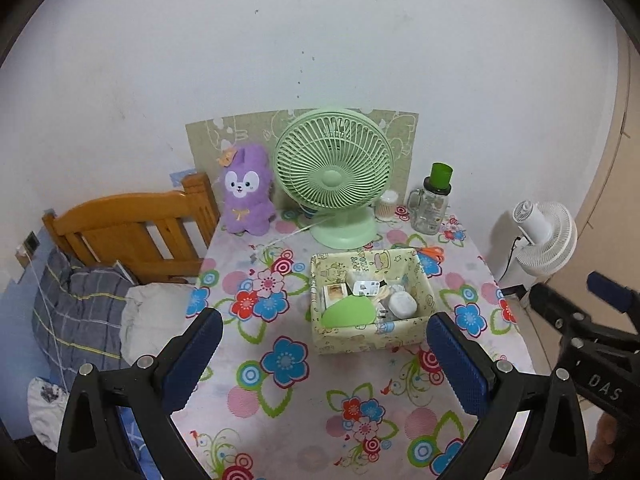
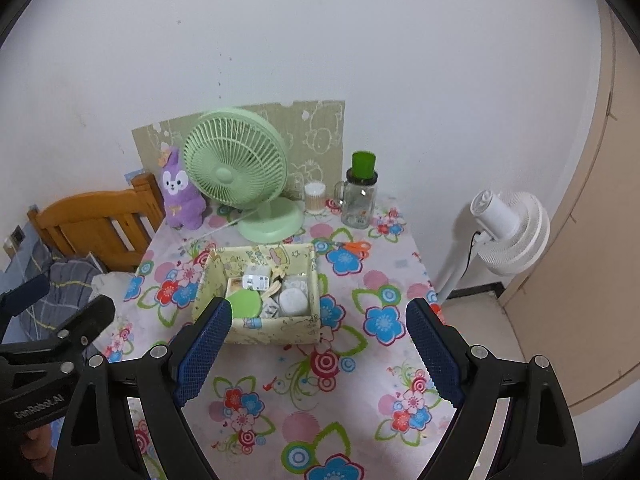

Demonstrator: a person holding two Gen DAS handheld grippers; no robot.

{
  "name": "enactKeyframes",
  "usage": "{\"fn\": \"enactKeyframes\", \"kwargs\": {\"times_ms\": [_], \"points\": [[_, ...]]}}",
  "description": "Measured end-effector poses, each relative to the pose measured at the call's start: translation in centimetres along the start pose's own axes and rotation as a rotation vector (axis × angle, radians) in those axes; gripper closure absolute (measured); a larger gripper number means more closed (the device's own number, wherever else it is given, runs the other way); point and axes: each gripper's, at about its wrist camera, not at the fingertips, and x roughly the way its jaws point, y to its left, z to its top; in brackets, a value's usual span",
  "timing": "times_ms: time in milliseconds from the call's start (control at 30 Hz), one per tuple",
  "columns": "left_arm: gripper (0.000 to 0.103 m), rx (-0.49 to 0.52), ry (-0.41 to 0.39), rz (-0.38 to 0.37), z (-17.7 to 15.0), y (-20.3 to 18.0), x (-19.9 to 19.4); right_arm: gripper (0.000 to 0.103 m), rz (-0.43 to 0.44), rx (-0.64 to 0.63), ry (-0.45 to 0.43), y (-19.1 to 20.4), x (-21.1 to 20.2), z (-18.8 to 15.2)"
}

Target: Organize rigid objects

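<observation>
1. Two grippers are held above the flowery table (image 1: 288, 400): the left gripper (image 1: 324, 360) and the right gripper (image 2: 318, 354). Both are spread wide open, and nothing is gripped.
2. A patterned box (image 1: 372, 336) (full of small things) is seen in the middle of the frame, between the blue fingers (image 1: 192, 364).
3. A green fan (image 1: 334, 176) and a purple bunny (image 1: 245, 190) are seen behind the box.
4. Orange scissors (image 2: 354, 247) are seen just to the upper right of the box.

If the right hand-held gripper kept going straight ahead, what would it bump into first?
Probably the yellow patterned box. The right hand-held gripper is open and empty, and that box of small items sits just beyond its fingertips, a bit to the left. Depth is hard to judge; aimed lower, it would touch the flowered tablecloth first.
</observation>
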Motion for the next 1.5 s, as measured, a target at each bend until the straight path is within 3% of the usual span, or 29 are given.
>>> {"fn": "enactKeyframes", "kwargs": {"times_ms": [233, 633, 1500], "points": [[0.0, -0.005, 0.018, -0.032, -0.4, -0.2, -1.7, 0.012, 0.016, -0.001, -0.007, -0.3, -1.6, 0.2], [0.0, -0.022, -0.064, -0.014, 0.2, 0.1, -4.2, 0.012, -0.004, 0.026, -0.039, -0.8, -3.4, -0.1], [0.0, -0.031, -0.066, -0.016, 0.0, 0.4, -4.5, 0.006, 0.003, 0.013, -0.084, -0.2, -4.9, 0.2]]}}
